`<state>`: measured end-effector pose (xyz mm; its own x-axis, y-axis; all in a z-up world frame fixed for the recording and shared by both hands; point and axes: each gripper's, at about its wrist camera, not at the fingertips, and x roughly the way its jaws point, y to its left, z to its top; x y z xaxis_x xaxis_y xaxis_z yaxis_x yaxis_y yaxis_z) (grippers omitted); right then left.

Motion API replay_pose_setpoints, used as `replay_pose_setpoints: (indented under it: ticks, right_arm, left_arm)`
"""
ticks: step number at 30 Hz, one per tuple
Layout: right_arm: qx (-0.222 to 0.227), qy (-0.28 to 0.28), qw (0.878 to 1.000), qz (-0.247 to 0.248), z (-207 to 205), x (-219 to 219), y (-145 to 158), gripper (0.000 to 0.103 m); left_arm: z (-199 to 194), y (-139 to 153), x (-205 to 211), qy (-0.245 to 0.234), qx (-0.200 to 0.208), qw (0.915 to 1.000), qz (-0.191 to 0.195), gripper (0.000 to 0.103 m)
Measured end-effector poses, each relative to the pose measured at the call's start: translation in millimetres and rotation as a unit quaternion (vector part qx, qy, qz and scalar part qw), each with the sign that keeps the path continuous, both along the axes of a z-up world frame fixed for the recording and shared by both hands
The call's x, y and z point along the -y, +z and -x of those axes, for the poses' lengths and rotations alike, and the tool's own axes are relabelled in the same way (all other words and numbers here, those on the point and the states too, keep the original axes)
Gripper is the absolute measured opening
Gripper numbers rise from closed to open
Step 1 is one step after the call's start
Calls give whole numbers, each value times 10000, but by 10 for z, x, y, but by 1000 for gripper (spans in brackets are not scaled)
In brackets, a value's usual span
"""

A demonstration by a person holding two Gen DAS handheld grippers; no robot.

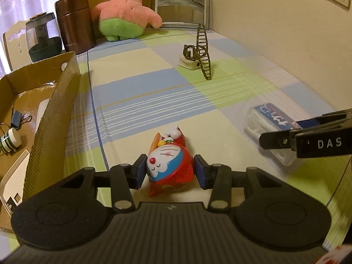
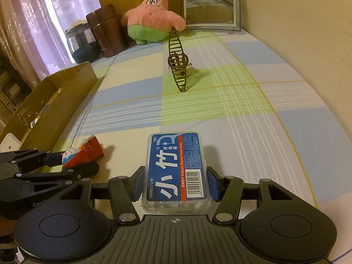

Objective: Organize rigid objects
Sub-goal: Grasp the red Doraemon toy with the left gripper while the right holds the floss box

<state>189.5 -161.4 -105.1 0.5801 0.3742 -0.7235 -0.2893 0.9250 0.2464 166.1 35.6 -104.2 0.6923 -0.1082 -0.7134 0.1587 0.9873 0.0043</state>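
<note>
A red and blue cat-robot toy figure (image 1: 167, 165) lies on the checked tablecloth, and my left gripper (image 1: 170, 171) is shut on it, blue pads pressing both its sides. The right wrist view shows this toy (image 2: 88, 151) at lower left, held in the left gripper (image 2: 72, 165). A clear box of dental floss picks with a blue label (image 2: 176, 165) sits between the pads of my right gripper (image 2: 175, 182), which is shut on its long sides. From the left wrist view, that floss box (image 1: 264, 118) and the right gripper (image 1: 290, 129) are at the right edge.
An open cardboard box (image 1: 55, 110) along the left holds a binder clip (image 1: 16, 118) and a tape roll (image 1: 10, 140). A camouflage hair claw (image 1: 200, 52) stands mid-table. At the back are a pink star plush (image 1: 125, 13), a brown flask (image 1: 74, 22), a glass pot (image 1: 43, 37) and a picture frame (image 1: 182, 6).
</note>
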Motion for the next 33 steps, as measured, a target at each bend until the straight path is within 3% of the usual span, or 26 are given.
replay_pose_setpoints:
  ticks: [12, 17, 33]
  right_arm:
    - [24, 3, 10000, 31, 86, -8, 46, 54]
    - [23, 25, 10000, 46, 232, -16, 91, 54]
    - [195, 165, 9996, 124, 782, -112, 343, 54]
  left_arm:
    - [193, 77, -18, 112, -205, 9996, 168, 40]
    - [373, 113, -37, 221, -307, 9985, 408, 40]
    - [932, 375, -121, 329, -295, 9975, 552, 40]
